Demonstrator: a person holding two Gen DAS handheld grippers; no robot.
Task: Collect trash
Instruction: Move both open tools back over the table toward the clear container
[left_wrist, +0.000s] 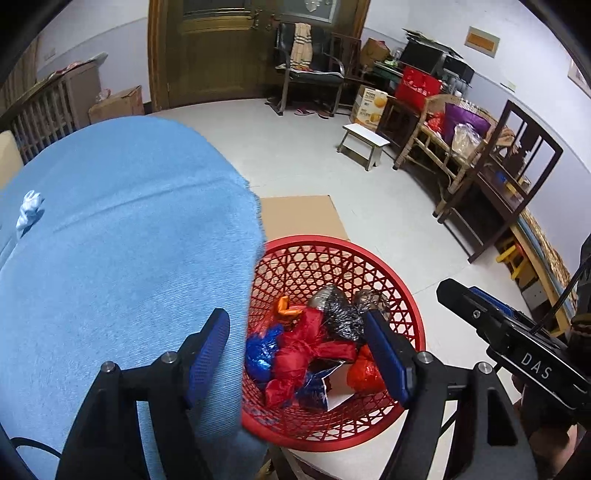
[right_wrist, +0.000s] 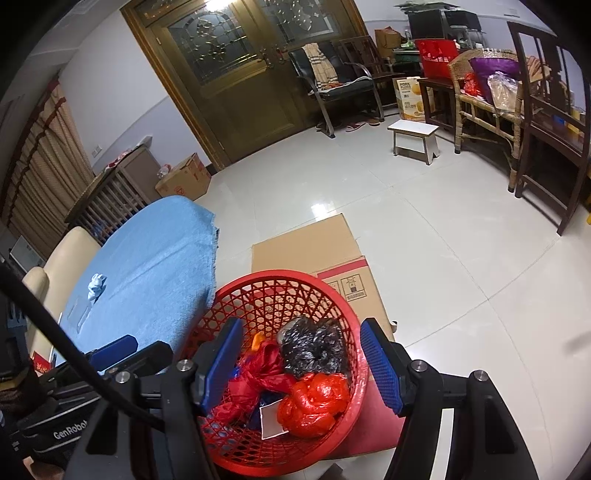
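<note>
1. My left claw (left_wrist: 295, 354) hangs over the red mesh basket (left_wrist: 369, 254) with its blue pads (left_wrist: 388, 354) spread and nothing between them; it is released.
2. My right claw (right_wrist: 301, 363) is just beside it over the same basket, jaws also apart and empty.
3. Below both lies the collected trash: a knotted red bag (left_wrist: 306, 350), a crumpled black bag (left_wrist: 340, 314), a shiny red-orange bag (right_wrist: 314, 402), a blue wrapper (left_wrist: 260, 350) and a white paper scrap (right_wrist: 271, 421).
4. The basket sits on flattened cardboard (right_wrist: 306, 243) against the table's blue cloth (left_wrist: 122, 236).
5. I judge this the drop-off step.
6. One white crumpled wad (left_wrist: 29, 210) remains on the cloth, well apart from the basket. My next move calls for swinging the left claw over it and pinching it.
</note>
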